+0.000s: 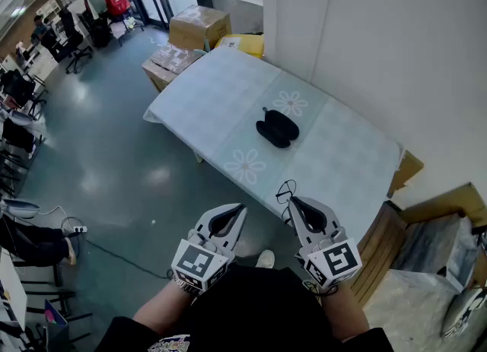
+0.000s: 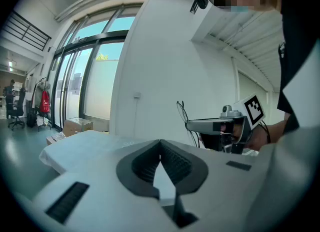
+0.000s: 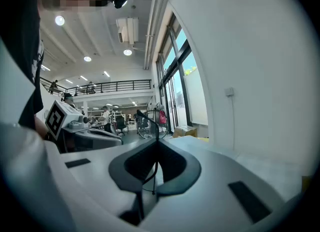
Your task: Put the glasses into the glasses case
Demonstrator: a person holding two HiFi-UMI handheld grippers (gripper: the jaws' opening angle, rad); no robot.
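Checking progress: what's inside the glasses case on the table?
The case looks open, its dark inside too small to read. The glasses aren't in it: the right gripper holds them.

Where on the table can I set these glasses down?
The table is bare either side of the case: the far half toward the boxes, and the near end by the right gripper's glasses. Only the middle is taken.

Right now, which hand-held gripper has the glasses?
The right hand-held gripper: its jaws are shut on the thin-wire glasses. The left hand-held gripper is shut on nothing.
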